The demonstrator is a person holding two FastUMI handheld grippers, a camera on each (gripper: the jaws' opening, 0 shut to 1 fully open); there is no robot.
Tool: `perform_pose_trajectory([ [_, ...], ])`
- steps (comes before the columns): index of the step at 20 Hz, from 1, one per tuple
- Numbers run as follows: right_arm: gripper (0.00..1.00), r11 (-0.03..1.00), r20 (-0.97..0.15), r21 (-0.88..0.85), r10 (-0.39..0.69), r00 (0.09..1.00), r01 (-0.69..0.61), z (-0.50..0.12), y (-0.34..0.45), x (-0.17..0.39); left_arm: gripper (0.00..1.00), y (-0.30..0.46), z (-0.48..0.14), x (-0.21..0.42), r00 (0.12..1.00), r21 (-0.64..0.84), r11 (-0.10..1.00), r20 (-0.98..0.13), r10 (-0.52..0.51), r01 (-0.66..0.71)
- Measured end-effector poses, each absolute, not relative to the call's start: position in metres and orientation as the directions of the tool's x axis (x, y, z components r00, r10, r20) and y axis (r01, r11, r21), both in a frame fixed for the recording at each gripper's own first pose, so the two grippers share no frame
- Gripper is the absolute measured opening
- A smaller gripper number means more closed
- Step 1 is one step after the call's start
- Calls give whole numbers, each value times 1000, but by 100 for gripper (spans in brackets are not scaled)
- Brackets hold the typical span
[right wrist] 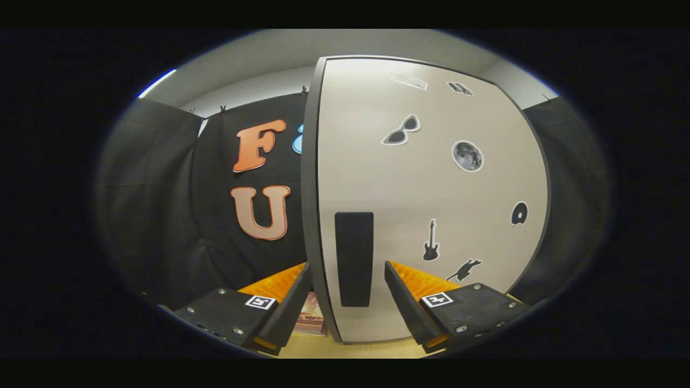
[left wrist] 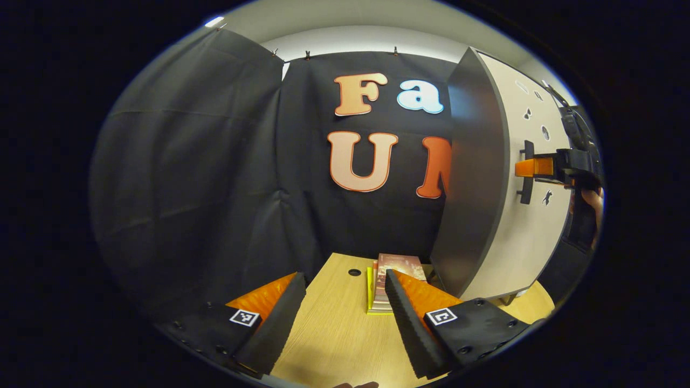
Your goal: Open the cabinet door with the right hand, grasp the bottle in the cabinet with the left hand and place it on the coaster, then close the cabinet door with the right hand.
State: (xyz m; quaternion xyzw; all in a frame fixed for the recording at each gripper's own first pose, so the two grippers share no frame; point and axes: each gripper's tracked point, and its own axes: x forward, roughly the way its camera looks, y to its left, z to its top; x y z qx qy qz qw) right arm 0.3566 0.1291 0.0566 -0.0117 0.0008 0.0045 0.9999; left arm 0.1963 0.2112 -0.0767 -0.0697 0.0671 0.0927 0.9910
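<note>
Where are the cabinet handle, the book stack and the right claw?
cabinet handle (right wrist: 353, 258): right gripper view, middle of the dark bar.
book stack (left wrist: 396, 267): left gripper view, top cover.
right claw (right wrist: 345, 299): right gripper view, midway between fingertips, straddling the handle.

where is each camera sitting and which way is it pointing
Left gripper view: rides the left hand-held gripper over the table, facing the books and booth wall; right hand-held gripper at the door handle.
Right gripper view: rides the right hand-held gripper, facing the cabinet door, fingers either side of the handle.
Shared: door, handle, books.
</note>
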Motion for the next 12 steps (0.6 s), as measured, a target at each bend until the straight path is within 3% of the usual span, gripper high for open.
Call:
perform_pose_trajectory([
  [4, 48, 998, -6, -55, -20, 1000, 20, 52, 122, 364, 96, 220, -84, 194, 966, -115, 968, -158, 205, -224],
  [6, 37, 999, -5, -45, -25, 1000, 25, 52, 123, 364, 96, 225, -85, 192, 965, -111, 967, -159, 210, -229],
  [9, 35, 999, -20, -36, -31, 999, 30, 51, 122, 363, 96, 230, -90, 187, 963, -109, 967, -169, 211, -231],
  [10, 29, 999, -25, -32, -35, 999, 34, 51, 123, 362, 96, 231, -91, 185, 963, -109, 967, -172, 209, -229],
  [11, 36, 999, -24, -34, -39, 999, 38, 51, 122, 361, 96, 233, -91, 183, 963, -108, 967, -172, 208, -229],
  [12, 31, 999, -22, -29, -45, 999, 44, 52, 122, 359, 96, 235, -92, 181, 963, -106, 968, -171, 208, -228],
])
